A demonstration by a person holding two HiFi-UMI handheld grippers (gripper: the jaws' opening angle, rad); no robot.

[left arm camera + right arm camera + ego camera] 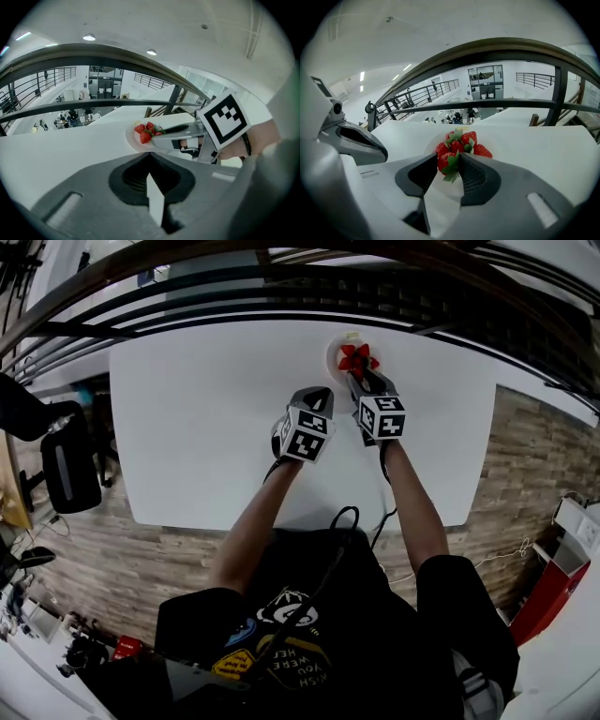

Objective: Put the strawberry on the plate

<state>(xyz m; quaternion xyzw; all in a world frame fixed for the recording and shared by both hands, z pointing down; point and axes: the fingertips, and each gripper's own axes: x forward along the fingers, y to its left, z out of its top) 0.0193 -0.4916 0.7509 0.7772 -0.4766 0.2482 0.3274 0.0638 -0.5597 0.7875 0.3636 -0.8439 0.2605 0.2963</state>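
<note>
A white plate (335, 348) at the table's far edge carries several red strawberries (357, 359). My right gripper (359, 379) reaches over the plate's near rim. In the right gripper view its pads (471, 171) press on one strawberry (446, 162) with green leaves, just in front of the pile (469, 140). The left gripper view shows the same pile (145, 133) and plate (131, 139), with the right gripper (159, 137) coming in from the right. My left gripper (319, 397) hovers beside it, left of the plate, jaws shut and empty (150, 156).
The white table (206, 418) has a dark railing (187, 310) along its far side. An office chair (70, 460) stands off the left edge. Wooden floor lies to the right, with a red and white box (562, 568) on it.
</note>
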